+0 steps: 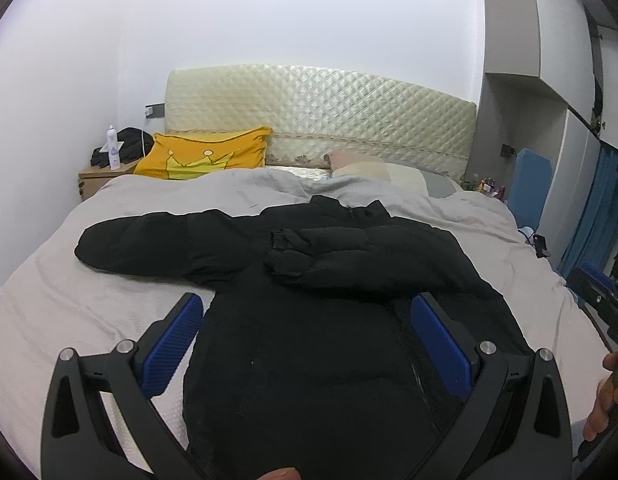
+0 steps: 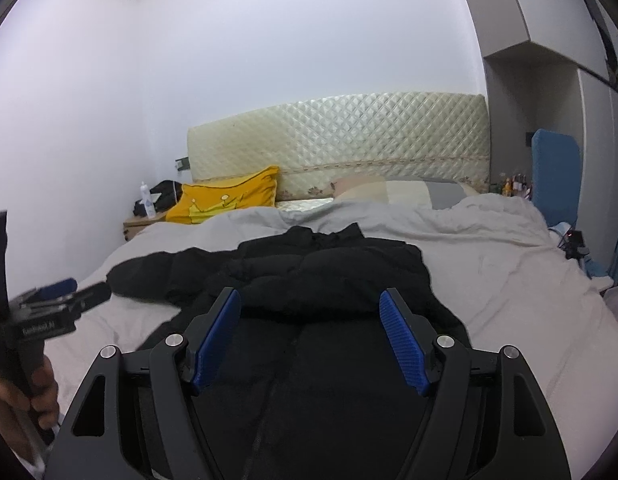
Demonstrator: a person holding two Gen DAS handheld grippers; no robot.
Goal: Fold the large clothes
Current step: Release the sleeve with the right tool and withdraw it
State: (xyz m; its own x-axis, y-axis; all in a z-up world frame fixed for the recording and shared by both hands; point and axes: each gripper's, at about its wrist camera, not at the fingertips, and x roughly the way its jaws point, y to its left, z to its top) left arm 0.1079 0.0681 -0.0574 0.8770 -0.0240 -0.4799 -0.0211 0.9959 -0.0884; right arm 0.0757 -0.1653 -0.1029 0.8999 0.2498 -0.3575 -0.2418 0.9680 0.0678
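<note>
A black jacket lies spread on the bed, 1 sleeve folded across its chest. Left gripper and right gripper hover above it, jaws spread, grasping nothing.

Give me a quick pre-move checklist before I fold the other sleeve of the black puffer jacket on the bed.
1. Left gripper open, nothing between its blue pads: ok.
2. Right gripper open, nothing held: ok.
3. Black puffer jacket lying front up on the grey bedspread: ok.
4. One sleeve already folded across the chest: ok.
5. Other sleeve folded in: not ok, it lies stretched out sideways on the bedspread.
6. Yellow crown pillow apart from the jacket: ok.
</note>
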